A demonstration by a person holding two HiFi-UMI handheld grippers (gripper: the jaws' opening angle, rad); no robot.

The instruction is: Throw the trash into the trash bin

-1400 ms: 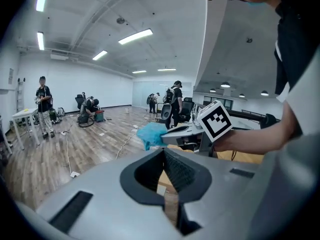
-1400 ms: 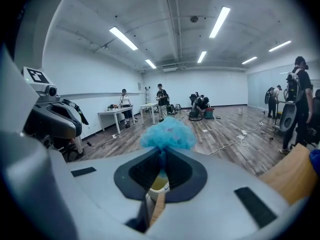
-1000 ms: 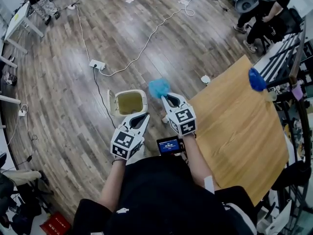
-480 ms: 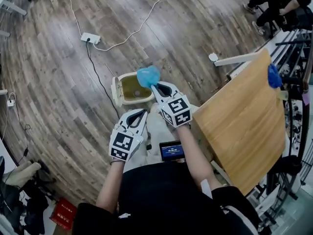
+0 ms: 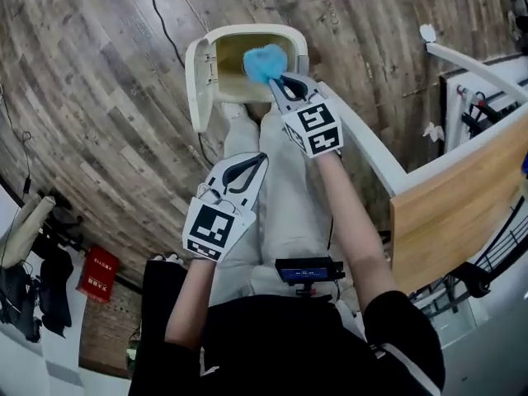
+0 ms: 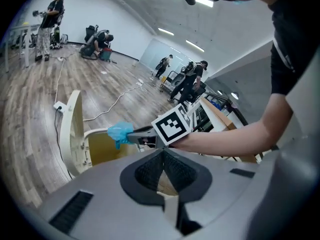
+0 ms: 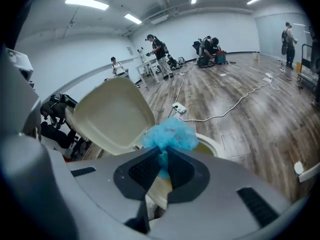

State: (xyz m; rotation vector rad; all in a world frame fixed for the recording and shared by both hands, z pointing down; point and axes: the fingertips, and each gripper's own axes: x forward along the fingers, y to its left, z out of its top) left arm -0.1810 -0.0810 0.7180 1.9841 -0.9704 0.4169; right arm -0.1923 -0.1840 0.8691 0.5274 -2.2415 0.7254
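A cream trash bin point(image 5: 290, 36) stands on the wood floor with its lid point(image 5: 196, 74) swung open to the left. My right gripper point(image 5: 277, 79) is shut on a crumpled blue piece of trash point(image 5: 266, 62), which hangs over the bin's opening. The right gripper view shows the blue trash point(image 7: 170, 134) pinched at the jaw tips of the right gripper point(image 7: 162, 159), in front of the raised lid point(image 7: 112, 116). My left gripper point(image 5: 259, 160) hangs lower and nearer the person, shut and holding nothing. In the left gripper view its jaws point(image 6: 164, 158) meet, with the bin point(image 6: 75, 134) beyond.
A wooden table point(image 5: 462, 205) with a white leg point(image 5: 371, 151) stands close on the right of the bin. A black cable point(image 5: 165, 23) runs across the floor, and a power strip point(image 7: 178, 107) lies behind. A red box point(image 5: 97, 275) sits at the left. Several people work far off.
Both grippers have dropped towards the bin, which now fills more of the view. The right gripper has carried the blue trash from beside the bin to over its opening.
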